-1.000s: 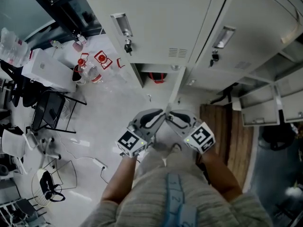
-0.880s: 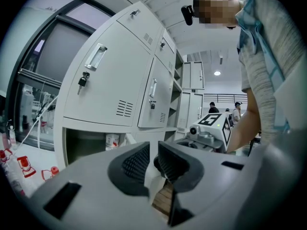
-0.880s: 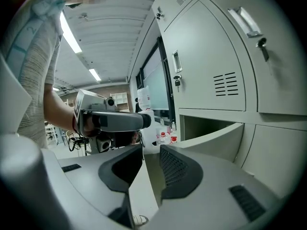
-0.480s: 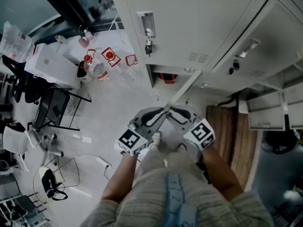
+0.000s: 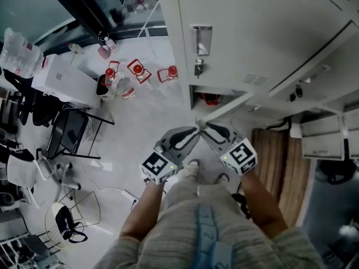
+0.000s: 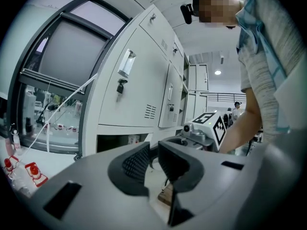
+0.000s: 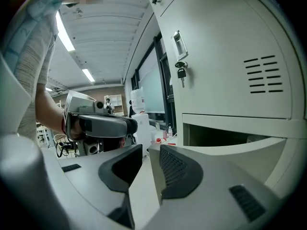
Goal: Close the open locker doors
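Left tool (image 5: 190,134) and right tool (image 5: 206,131) point tip to tip at the middle of the head view. Each has its jaws drawn together to a thin slit with nothing between them. Each carries one cube (image 5: 157,167) with a black-and-white square marker.

Compared with a second ago, the tall pale grey metal locker bank (image 5: 252,32) sits farther toward 1 o'clock. The pale grey open lower door (image 5: 225,107) now slants just above the two tool tips, with its dark open compartment (image 5: 210,98) at 12 o'clock of them. The tools keep their place in the frame.

Two small hanging keys show on the closed doors: one (image 5: 198,68) at 12 o'clock, the other (image 5: 297,92) toward 2 o'clock.

Three red-capped clear containers (image 5: 137,70) stand on the pale floor (image 5: 140,128) at 10 o'clock; earlier the third showed only in part.
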Available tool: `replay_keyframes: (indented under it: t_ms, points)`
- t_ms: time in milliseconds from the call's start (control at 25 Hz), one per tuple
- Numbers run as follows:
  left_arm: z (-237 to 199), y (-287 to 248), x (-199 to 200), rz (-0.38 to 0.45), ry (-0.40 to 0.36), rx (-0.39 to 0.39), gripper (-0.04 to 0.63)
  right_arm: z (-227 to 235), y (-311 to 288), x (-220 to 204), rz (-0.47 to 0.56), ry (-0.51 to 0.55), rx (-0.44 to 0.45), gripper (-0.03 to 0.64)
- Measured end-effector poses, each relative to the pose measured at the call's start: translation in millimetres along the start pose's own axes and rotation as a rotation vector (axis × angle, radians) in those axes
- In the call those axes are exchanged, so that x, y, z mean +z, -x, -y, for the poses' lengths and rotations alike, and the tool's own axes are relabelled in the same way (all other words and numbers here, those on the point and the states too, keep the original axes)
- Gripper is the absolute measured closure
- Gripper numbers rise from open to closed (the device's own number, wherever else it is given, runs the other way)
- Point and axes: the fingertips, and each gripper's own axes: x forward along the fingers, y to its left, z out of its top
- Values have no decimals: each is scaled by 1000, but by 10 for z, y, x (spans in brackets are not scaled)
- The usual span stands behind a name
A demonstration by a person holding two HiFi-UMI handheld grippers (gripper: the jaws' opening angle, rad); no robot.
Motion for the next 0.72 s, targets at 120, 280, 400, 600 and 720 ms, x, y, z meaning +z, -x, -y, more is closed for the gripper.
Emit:
replay_keyframes:
  t_ms: [120,280,400,600,720]
  points:
    - [-144,-10,8,-9,-3,-14,560,91,-156,80,24,-10,-20,503]
    - [-292,-61,33,-15,-9,-31,558,209,-328,150,35,-11,-39,503]
    - [-386,-92,71,-15,-17,-44,560,305,-446,165,36,-27,-60,503]
    - [-516,-115,101,-19,-32,-51,560,476,-613,172,43,-51,-91,503]
    - [-577,-110,115,-18,-30,-49,560,608,-688,200,52,-61,-119,503]
